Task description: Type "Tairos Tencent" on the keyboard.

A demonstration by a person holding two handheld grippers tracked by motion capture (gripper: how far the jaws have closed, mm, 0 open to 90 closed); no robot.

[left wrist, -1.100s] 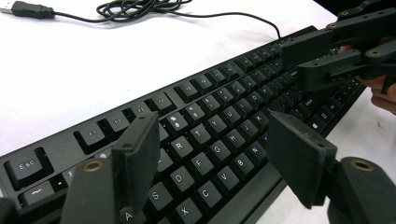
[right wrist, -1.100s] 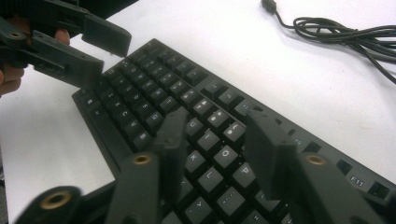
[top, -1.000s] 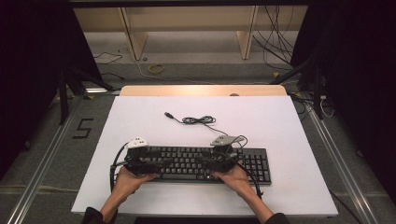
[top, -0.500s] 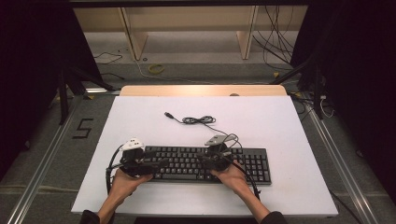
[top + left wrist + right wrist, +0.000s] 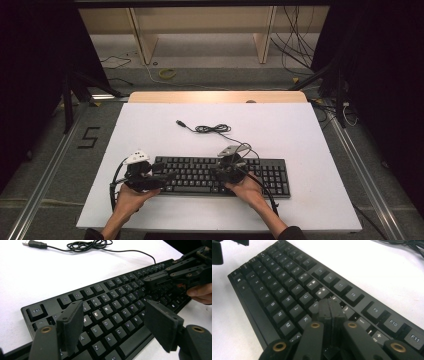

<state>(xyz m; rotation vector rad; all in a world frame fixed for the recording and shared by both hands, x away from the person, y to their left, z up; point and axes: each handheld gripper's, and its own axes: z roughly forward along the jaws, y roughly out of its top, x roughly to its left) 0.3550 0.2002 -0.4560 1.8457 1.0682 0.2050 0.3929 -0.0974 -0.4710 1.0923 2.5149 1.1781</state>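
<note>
Keyboard (image 5: 220, 176) lies along near edge of tabletop (image 5: 300, 130). Typing step: right gripper (image 5: 329, 307), jaws pressed together, tips over middle keys; left gripper (image 5: 112, 327) spread wide above left keys. Next, likely: press chosen key straight down.

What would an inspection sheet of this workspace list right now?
Surface: white rectangular table top, with a pale wooden strip along its far edge.
Job's things: black full-size computer keyboard lying flat near the person's side.
Clutter: nothing seen.
Grippers: left gripper open, jaws spread above the keyboard's left letter keys; right gripper shut, tip over the keys near J and K.
Cables: the keyboard's thin black USB cable, loosely coiled behind it, plug unconnected; a black cable trails from each gripper.
Surroundings: grey floor, loose wires, a yellow ring, wooden shelf legs.
</note>
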